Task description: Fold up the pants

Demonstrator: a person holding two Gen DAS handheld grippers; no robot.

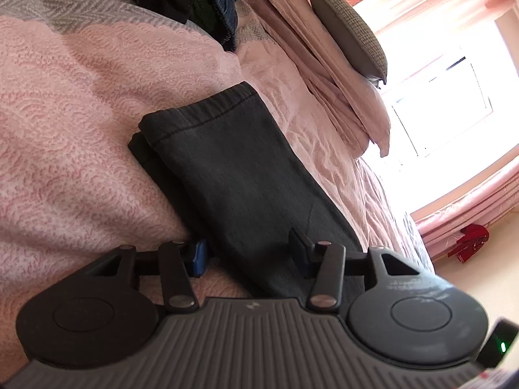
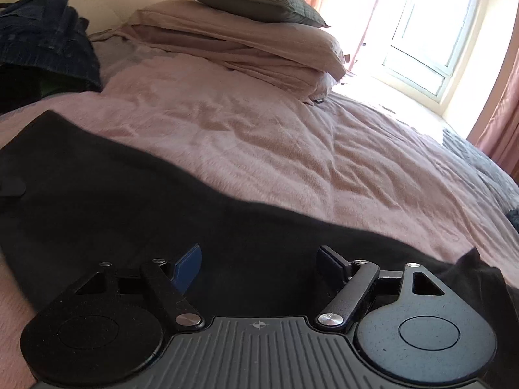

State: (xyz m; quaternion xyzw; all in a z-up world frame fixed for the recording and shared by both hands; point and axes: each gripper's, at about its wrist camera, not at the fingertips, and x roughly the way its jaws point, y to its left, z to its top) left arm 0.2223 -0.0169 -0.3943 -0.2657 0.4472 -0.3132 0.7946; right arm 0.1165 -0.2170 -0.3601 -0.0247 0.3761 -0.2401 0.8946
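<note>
Dark grey pants (image 1: 227, 168) lie folded lengthwise on the pink bedspread (image 1: 74, 136), with the stitched hem end pointing away from me. My left gripper (image 1: 249, 253) is open and straddles the near part of the pants, one blue-padded finger on each side. In the right wrist view the same pants (image 2: 129, 201) stretch as a dark band across the bed. My right gripper (image 2: 259, 269) hovers open just over that fabric, nothing between its fingers. A dark finger tip (image 2: 13, 188) of the other gripper shows at the left edge.
A pile of dark denim clothes (image 2: 45, 39) sits at the bed's far left. Stacked beige pillows (image 2: 246, 48) with a grey cushion (image 2: 253, 0) lie at the head. A bright window (image 2: 434, 32) and pink curtains (image 1: 467, 220) stand beyond. A red item (image 1: 470, 241) lies on the floor.
</note>
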